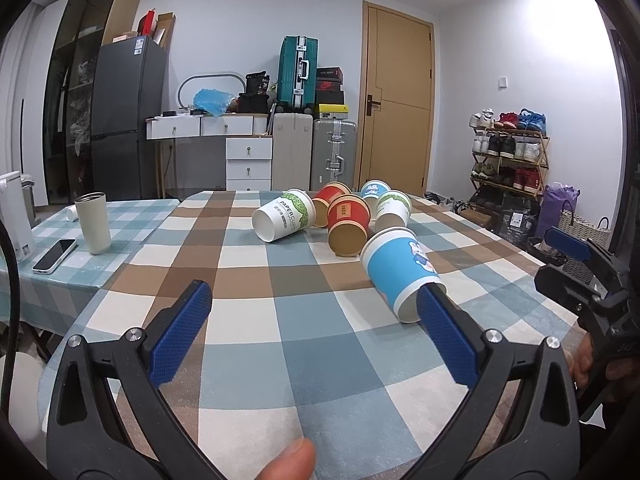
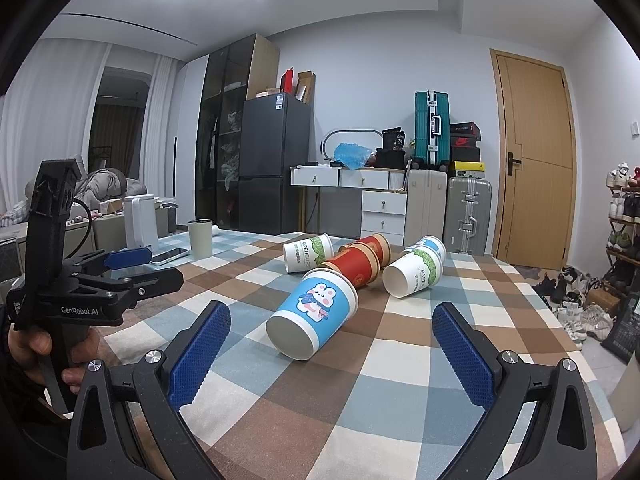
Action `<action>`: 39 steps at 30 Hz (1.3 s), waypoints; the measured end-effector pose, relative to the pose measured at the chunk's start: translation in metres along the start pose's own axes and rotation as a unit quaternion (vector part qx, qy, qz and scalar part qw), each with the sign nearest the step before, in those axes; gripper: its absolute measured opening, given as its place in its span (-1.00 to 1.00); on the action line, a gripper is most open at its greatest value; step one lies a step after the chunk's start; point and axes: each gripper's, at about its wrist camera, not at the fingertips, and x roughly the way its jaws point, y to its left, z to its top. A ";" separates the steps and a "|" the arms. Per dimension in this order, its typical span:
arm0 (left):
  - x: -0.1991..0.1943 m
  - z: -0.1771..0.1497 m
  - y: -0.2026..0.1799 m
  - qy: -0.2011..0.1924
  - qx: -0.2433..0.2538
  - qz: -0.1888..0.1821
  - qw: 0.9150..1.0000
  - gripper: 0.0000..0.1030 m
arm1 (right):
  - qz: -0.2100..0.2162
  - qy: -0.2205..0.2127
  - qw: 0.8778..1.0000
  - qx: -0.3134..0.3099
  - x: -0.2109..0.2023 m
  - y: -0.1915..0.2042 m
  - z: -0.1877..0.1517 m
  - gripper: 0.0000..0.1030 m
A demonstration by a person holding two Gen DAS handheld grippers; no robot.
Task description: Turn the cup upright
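Note:
Several paper cups lie on their sides on the checked tablecloth (image 1: 280, 320). The nearest is a blue cup with a rabbit print (image 1: 400, 272) (image 2: 312, 312), its open mouth towards me. Behind it lie two red cups (image 1: 348, 224) (image 2: 356, 266), two green-print white cups (image 1: 286, 220) (image 2: 414, 276) and another blue cup (image 1: 374, 190). My left gripper (image 1: 316, 296) is open and empty, its right finger (image 1: 448, 332) just in front of the blue cup's rim. My right gripper (image 2: 332, 324) is open and empty, with the blue cup just beyond its fingertips.
A beige tumbler (image 1: 94, 222) stands upright at the table's left, with a phone (image 1: 54, 256) and a white appliance (image 1: 16, 216) beside it. The right gripper body shows at the right edge of the left wrist view (image 1: 580, 276). The table's right edge drops to the floor.

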 end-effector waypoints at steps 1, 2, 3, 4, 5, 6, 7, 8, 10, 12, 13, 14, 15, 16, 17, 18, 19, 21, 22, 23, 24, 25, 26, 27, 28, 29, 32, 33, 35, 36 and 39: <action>0.000 0.000 0.000 -0.001 0.001 0.001 1.000 0.98 | 0.000 0.000 1.000 0.000 0.000 0.000 0.000 1.00; -0.001 0.000 0.000 -0.001 0.002 0.003 1.000 0.98 | 0.000 0.000 1.000 0.000 0.000 0.000 0.000 1.00; -0.001 0.000 0.000 -0.001 0.002 0.003 1.000 0.98 | 0.000 0.000 1.000 0.000 0.000 0.000 0.000 1.00; -0.001 0.000 -0.001 -0.001 0.003 0.003 1.000 0.98 | 0.000 0.000 1.000 0.000 0.000 0.000 0.000 1.00; -0.001 0.000 -0.001 -0.001 0.003 0.004 1.000 0.98 | 0.000 0.000 1.000 -0.001 0.000 0.000 0.000 1.00; -0.002 -0.001 -0.001 -0.002 0.004 0.005 1.000 0.98 | 0.000 0.000 1.000 -0.001 0.000 0.000 0.000 1.00; -0.001 0.000 -0.001 -0.001 0.003 0.004 1.000 0.98 | 0.000 0.000 1.000 -0.001 0.000 0.000 0.000 1.00; -0.001 -0.001 0.000 0.000 0.004 0.004 1.000 0.98 | 0.000 0.001 1.000 -0.001 0.000 0.000 0.000 1.00; -0.002 -0.001 0.000 -0.001 0.002 0.004 1.000 0.98 | 0.000 0.000 1.000 -0.001 0.000 0.001 0.000 1.00; -0.002 -0.001 0.000 -0.001 0.003 0.005 1.000 0.98 | 0.000 0.001 1.000 -0.001 0.000 0.001 0.000 1.00; -0.001 -0.001 0.000 -0.001 0.003 0.004 1.000 0.98 | 0.000 0.001 1.000 -0.001 0.000 0.001 0.000 1.00; -0.002 -0.001 0.000 -0.001 0.003 0.003 1.000 0.98 | -0.001 0.000 1.000 -0.001 0.000 0.001 0.000 1.00; -0.002 -0.001 0.000 -0.001 0.003 0.004 1.000 0.98 | 0.000 0.000 1.000 -0.001 0.000 0.001 0.000 1.00; -0.001 0.000 0.000 -0.001 0.003 0.004 1.000 0.98 | 0.000 0.000 1.000 -0.001 0.001 0.001 0.000 1.00; -0.001 0.000 0.000 -0.001 0.003 0.004 1.000 0.98 | -0.001 0.000 1.000 -0.001 0.000 0.001 0.000 1.00; -0.001 0.000 -0.001 -0.001 0.003 0.004 1.000 0.98 | 0.000 0.000 1.000 -0.001 0.000 0.001 0.000 1.00; -0.002 -0.001 0.001 -0.002 0.002 0.003 1.000 0.98 | 0.000 0.000 1.000 -0.001 0.000 0.001 0.000 1.00; -0.002 -0.001 0.000 -0.001 0.003 0.004 1.000 0.98 | -0.001 0.000 1.000 -0.001 0.000 0.001 0.000 1.00; -0.002 -0.001 0.000 -0.001 0.003 0.003 1.000 0.98 | -0.001 0.000 1.000 -0.001 0.001 0.001 -0.001 1.00; -0.002 -0.001 0.000 -0.001 0.003 0.003 1.000 0.98 | -0.001 0.000 1.000 0.000 0.000 0.001 0.000 1.00; -0.002 -0.001 0.000 -0.001 0.003 0.004 1.000 0.98 | 0.000 0.000 1.000 0.000 0.000 0.001 0.000 1.00; -0.002 -0.001 0.000 -0.002 0.003 0.004 1.000 0.98 | 0.000 -0.001 1.000 0.000 -0.001 0.000 0.000 1.00; -0.002 0.000 0.000 -0.001 0.003 0.004 1.000 0.98 | -0.001 -0.001 1.000 -0.001 -0.001 0.000 0.000 1.00; -0.002 -0.001 0.000 0.000 0.003 0.003 1.000 0.98 | -0.002 0.000 1.000 0.000 -0.001 0.000 0.000 1.00; -0.002 -0.001 0.000 0.000 0.003 0.003 1.000 0.98 | -0.001 0.000 1.000 0.002 -0.001 -0.001 0.000 1.00; -0.002 -0.001 0.000 0.001 0.002 0.002 1.000 0.98 | -0.001 0.000 1.000 0.001 -0.001 -0.001 0.000 1.00; -0.002 -0.003 0.003 0.009 0.001 -0.002 1.000 0.98 | -0.002 0.000 1.000 0.005 -0.003 -0.002 0.000 1.00; -0.002 -0.003 0.003 0.011 0.002 -0.002 1.000 0.98 | -0.003 0.001 1.000 0.005 -0.003 -0.002 0.001 1.00; -0.003 -0.003 0.002 0.013 0.008 -0.005 1.000 0.98 | -0.008 0.004 1.000 0.006 -0.004 -0.003 0.002 1.00; -0.005 -0.003 0.002 0.013 0.011 -0.005 1.000 0.98 | -0.009 0.006 1.000 0.009 -0.005 -0.004 0.002 1.00; -0.007 -0.002 0.000 0.015 0.012 -0.011 1.000 0.98 | -0.015 0.013 1.000 0.017 -0.005 -0.008 0.003 1.00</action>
